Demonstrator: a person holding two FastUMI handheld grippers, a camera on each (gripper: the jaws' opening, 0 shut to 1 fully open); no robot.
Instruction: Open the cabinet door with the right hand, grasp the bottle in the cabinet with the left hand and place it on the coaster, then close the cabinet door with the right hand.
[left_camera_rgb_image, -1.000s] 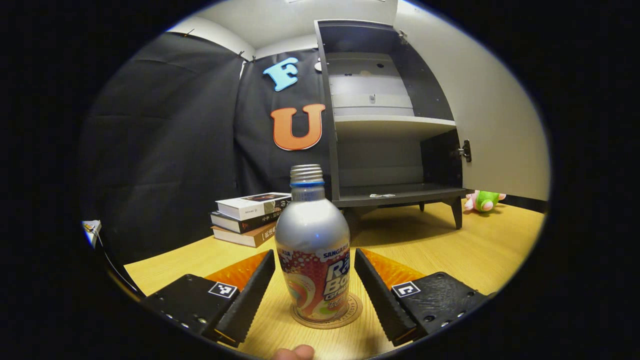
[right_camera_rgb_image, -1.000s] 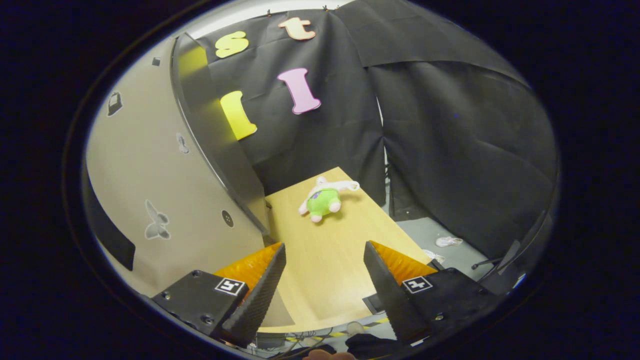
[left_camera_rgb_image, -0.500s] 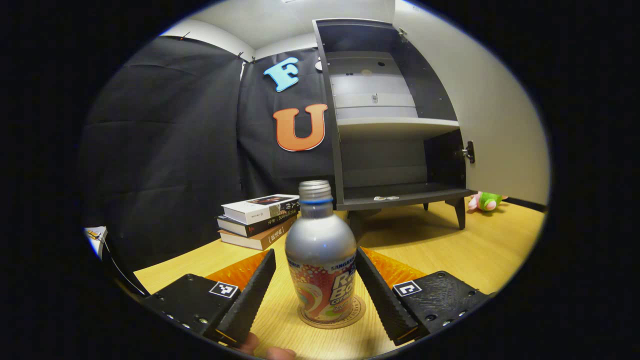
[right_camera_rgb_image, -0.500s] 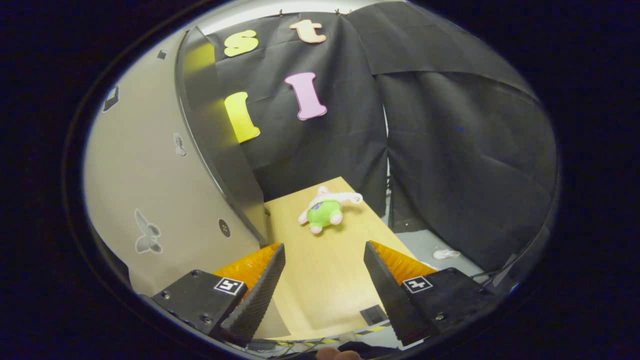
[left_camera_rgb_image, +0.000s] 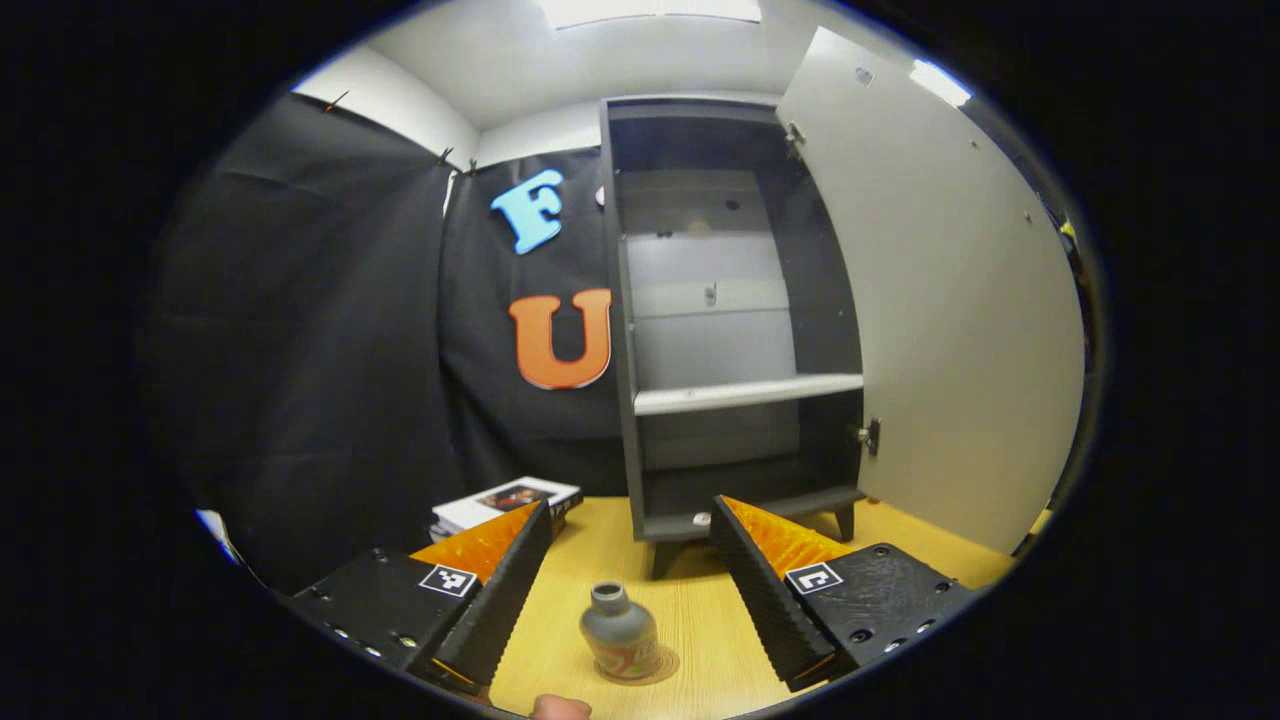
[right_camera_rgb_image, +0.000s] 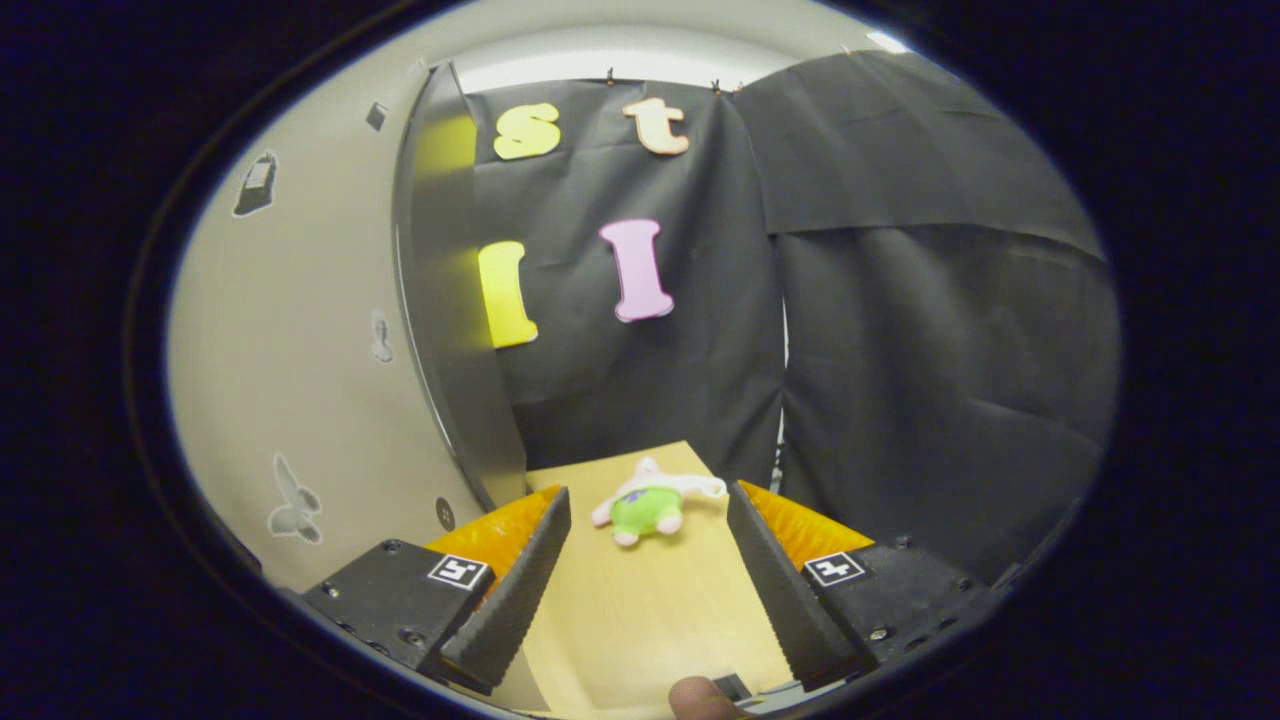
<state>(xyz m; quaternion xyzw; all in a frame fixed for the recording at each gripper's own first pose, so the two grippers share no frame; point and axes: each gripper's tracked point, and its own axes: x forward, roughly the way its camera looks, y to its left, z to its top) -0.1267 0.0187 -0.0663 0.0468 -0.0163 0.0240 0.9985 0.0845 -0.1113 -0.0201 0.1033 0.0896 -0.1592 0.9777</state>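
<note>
In the left gripper view the silver bottle (left_camera_rgb_image: 620, 645) stands upright on a round coaster (left_camera_rgb_image: 660, 664) on the wooden table (left_camera_rgb_image: 690, 620), small and low between my fingers. My left gripper (left_camera_rgb_image: 632, 585) is open, raised above and back from the bottle, touching nothing. Behind stands the dark cabinet (left_camera_rgb_image: 730, 330) with its pale door (left_camera_rgb_image: 950, 300) swung open to the right; its shelves look bare. In the right gripper view my right gripper (right_camera_rgb_image: 648, 570) is open, close beside the outer face of that door (right_camera_rgb_image: 300, 370) on its left, with nothing between its fingers.
A stack of books (left_camera_rgb_image: 505, 503) lies on the table left of the cabinet. A green and pink plush toy (right_camera_rgb_image: 645, 505) lies on the table (right_camera_rgb_image: 640, 610) ahead of the right gripper. Black cloth walls close in the booth. A fingertip (right_camera_rgb_image: 695, 695) shows at the bottom edge.
My left gripper has lifted up and pulled back from the bottle, which stays on the coaster. The right gripper has tilted upward, keeping beside the open door.
</note>
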